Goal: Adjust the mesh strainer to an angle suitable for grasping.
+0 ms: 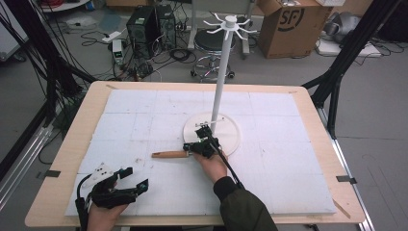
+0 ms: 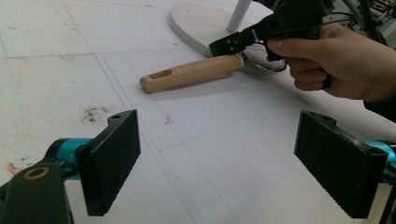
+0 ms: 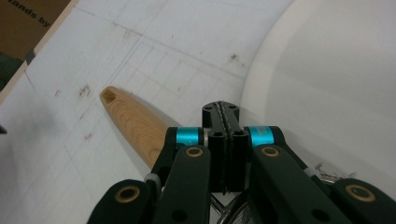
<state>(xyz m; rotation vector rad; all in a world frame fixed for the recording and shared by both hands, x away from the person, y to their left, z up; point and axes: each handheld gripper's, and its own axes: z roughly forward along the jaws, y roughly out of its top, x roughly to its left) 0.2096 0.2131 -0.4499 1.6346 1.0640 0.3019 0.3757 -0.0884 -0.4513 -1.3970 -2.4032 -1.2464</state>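
The right gripper [image 1: 203,142] is being held low over the white mat [image 1: 144,115], its jaws pressed flat together, as seen in the right gripper view, where the two black pads [image 3: 224,140] are meeting face to face with nothing visible between them. Whether anything is being pinched lower down cannot be told; a strip of wire mesh [image 3: 243,212] and a metal rim are showing just beneath the gripper's body there.

The wooden-handled strainer [image 1: 169,154] is lying flat on the mat, its handle [image 2: 191,73] pointing away to the left in the high view and its metal end [image 2: 261,63] tucked under the right gripper, right at the edge of the round white base [image 1: 231,139] of the hanging stand [image 1: 222,67]. The person's right hand [image 2: 327,60] is wrapped around the gripper's grip.

The stand's white pole is rising upright from that base, topped by a ring of short hooks.

The left gripper [image 1: 132,179] is being held near the front left corner of the mat — well apart from the strainer — with its jaws spread wide and nothing between them.

The wooden table [image 1: 82,120] is bearing the mat.
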